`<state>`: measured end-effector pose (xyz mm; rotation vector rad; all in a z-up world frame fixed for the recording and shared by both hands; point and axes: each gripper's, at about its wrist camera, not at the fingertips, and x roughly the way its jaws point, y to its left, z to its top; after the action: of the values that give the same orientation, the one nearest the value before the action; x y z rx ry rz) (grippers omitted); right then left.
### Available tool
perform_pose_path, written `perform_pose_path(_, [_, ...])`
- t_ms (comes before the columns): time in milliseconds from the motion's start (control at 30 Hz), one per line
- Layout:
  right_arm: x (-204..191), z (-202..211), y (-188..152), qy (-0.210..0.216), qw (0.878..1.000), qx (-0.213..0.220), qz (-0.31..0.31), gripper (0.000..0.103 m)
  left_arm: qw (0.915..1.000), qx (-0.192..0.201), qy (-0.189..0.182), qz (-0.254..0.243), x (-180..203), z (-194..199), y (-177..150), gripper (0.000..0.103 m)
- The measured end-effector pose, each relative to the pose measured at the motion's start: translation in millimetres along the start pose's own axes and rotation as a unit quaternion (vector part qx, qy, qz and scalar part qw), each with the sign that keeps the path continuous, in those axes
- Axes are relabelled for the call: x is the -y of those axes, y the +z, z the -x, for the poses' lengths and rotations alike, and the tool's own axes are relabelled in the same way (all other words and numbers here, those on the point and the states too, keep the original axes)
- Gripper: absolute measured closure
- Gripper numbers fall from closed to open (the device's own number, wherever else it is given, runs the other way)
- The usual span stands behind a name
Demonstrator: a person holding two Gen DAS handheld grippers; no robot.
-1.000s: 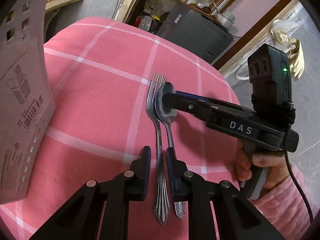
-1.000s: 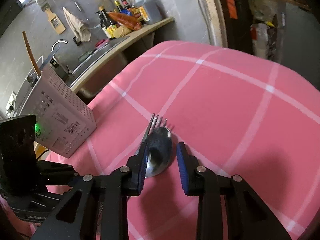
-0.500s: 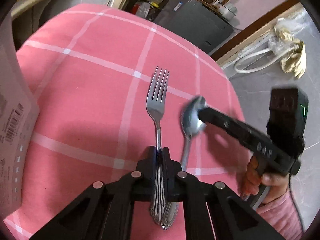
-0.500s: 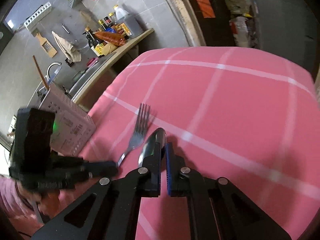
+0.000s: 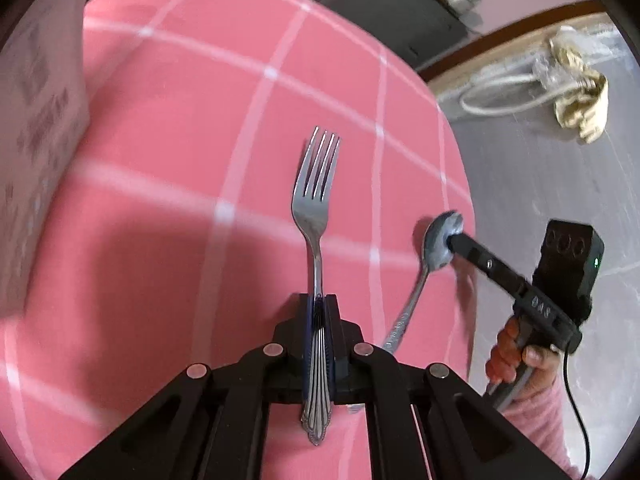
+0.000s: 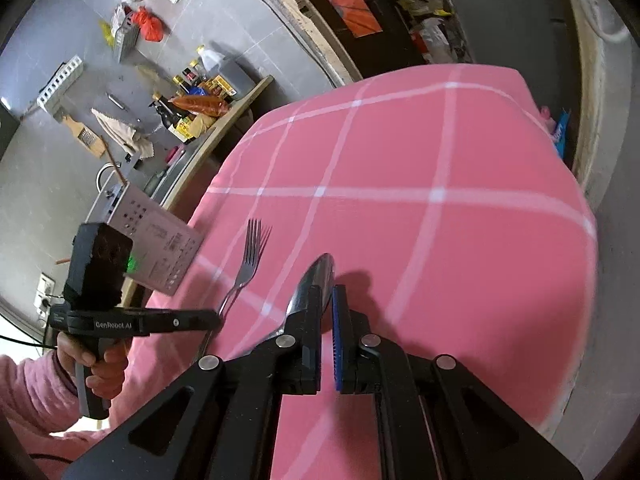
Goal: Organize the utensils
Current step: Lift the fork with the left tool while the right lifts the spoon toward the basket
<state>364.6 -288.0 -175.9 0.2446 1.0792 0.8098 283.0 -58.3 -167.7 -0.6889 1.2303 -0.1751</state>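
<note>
A steel fork [image 5: 316, 200] lies tines-away on the pink checked tablecloth [image 5: 180, 120]. My left gripper [image 5: 319, 304] is shut on its ridged handle. To the right, a steel spoon [image 5: 438, 240] lies slanted near the table's right edge, and my right gripper [image 5: 456, 240] is shut on its bowl. In the right wrist view the spoon [image 6: 318, 274] pokes up between the shut fingers of the right gripper [image 6: 326, 296]. There the fork [image 6: 250, 256] lies to the left, with the left gripper [image 6: 216, 318] on its handle.
A white perforated utensil caddy [image 5: 36, 140] stands at the table's left edge, also visible as the caddy [image 6: 156, 240]. A counter with bottles [image 6: 200, 108] is behind it. The table's right edge drops to a grey floor with a hose and cloth [image 5: 576, 92].
Both grippers have shut, the left on the fork's handle and the right on the spoon's bowl. The right one has pulled the spoon rightward, away from the fork.
</note>
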Motion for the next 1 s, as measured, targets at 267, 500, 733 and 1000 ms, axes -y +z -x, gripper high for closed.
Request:
perform_pose_path(267, [2,2,-18,0.003,1.000,0.003,-0.018,0.101,0.9997,-0.021,0.000,-0.016,11,-12,1,0.096])
perform_pose_path(500, [-17,17,-31,0.007,0.998,0.055,-0.037,0.102,0.9987,0.008,-0.022,-0.044,14,-1,-12,0.100])
perform_pose_path(733, [-66,79,-36,-0.028,0.990,0.139,-0.020,0.102,0.9881,0.079,-0.059,-0.118,47,50,-41,0.101])
perform_pose_path(1000, [-143,152,-9,-0.073,0.972,0.218,0.044,0.102,0.9666,0.174,-0.096,-0.161,62,157,-48,0.101])
